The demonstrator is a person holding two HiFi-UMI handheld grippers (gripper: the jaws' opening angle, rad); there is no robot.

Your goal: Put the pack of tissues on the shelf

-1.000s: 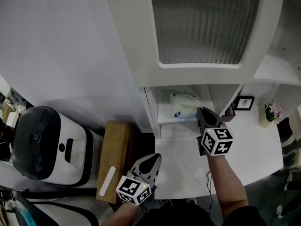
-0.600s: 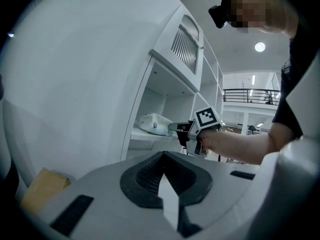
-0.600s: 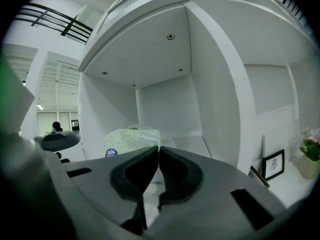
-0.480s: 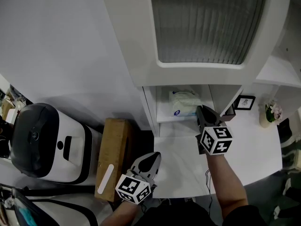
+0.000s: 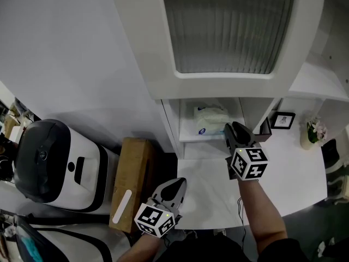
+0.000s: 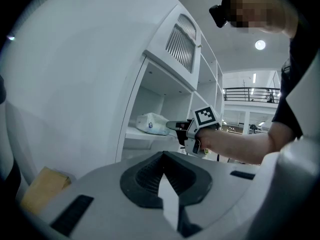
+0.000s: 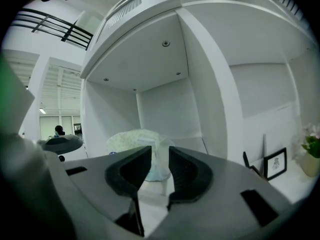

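The pack [image 5: 210,118] lies on the shelf [image 5: 191,132], in the open bay under a cabinet door with a ribbed panel [image 5: 229,26]. It sits towards the right half of the bay, resting on the board.

The right gripper [image 5: 233,129] is held up at the bay's mouth, pointing in at the pack. Its 2 fingers [image 7: 131,170] stand a little apart, and in its own view the pack's near end shows through the narrow gap, just beyond the tips. From where I stand they are not squeezing it. In the left gripper view those tips are right beside the pack's end, and I cannot tell whether they touch it.

The left gripper [image 5: 173,184] hangs low, well apart from the shelf, over the front edge of the white desk [image 5: 283,171]. Its fingers are pressed together at the tips, with nothing between them.

On the desk to the right stand a small black frame [image 5: 282,120] and a pot of flowers [image 5: 314,130]. Left of the shelf unit a brown box [image 5: 132,173] lies on the floor, with a black-and-white machine [image 5: 52,165] beside it.
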